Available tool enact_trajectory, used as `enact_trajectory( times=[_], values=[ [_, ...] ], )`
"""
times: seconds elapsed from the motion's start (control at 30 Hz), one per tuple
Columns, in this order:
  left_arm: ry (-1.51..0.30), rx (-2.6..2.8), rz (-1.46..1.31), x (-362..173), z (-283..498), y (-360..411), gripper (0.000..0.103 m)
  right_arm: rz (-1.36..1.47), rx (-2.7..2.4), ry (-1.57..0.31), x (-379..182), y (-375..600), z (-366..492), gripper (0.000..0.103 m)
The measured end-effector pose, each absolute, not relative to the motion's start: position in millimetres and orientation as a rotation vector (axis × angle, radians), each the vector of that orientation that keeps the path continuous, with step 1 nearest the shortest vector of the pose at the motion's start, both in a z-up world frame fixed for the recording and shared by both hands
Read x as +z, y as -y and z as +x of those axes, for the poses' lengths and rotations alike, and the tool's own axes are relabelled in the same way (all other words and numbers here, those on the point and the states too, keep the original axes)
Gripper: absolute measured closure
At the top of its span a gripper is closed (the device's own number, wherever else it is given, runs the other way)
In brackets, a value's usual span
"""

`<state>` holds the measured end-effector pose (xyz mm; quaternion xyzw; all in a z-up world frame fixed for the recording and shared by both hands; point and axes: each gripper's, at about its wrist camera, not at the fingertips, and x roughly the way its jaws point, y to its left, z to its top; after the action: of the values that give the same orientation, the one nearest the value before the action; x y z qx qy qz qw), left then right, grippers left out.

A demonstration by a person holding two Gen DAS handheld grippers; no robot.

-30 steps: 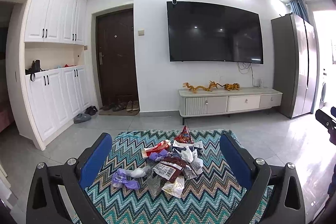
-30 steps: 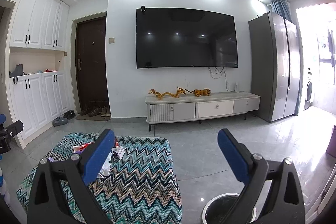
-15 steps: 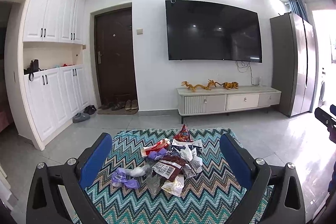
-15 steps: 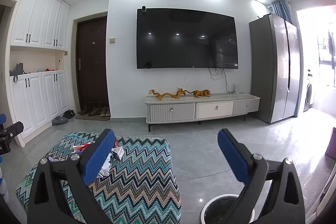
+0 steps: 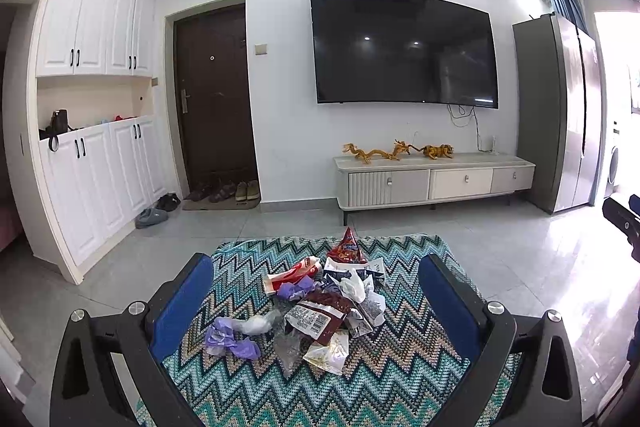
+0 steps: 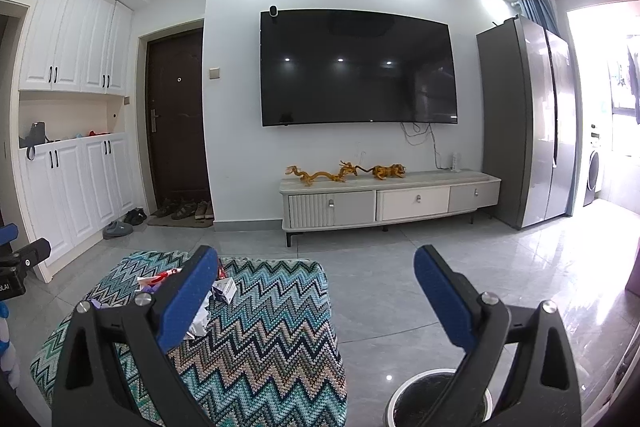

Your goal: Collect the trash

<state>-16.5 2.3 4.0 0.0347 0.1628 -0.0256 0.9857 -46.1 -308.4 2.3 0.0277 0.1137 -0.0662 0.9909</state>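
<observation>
Both grippers spread empty; wrapper pile (image 5: 320, 311) sits mid-ottoman (image 5: 400, 379), dead ahead of the left gripper (image 5: 316, 307), nearer than right gripper (image 6: 316, 303)

A low block-shaped ottoman covered in teal zigzag-knit fabric (image 5: 404, 367) is seen on the grey tiled floor (image 6: 380, 291), its top strewn with a heap of crumpled snack wrappers and plastic scraps (image 5: 320, 311).
</observation>
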Motion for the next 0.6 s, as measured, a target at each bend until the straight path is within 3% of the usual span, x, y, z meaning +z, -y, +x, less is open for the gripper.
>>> enact_trajectory(
  times=[0.6],
  values=[
    [-0.306, -0.01, 0.034, 18, 20, -58, 0.0, 0.041, -0.051, -0.264, 32, 303, -7, 0.004]
  ],
)
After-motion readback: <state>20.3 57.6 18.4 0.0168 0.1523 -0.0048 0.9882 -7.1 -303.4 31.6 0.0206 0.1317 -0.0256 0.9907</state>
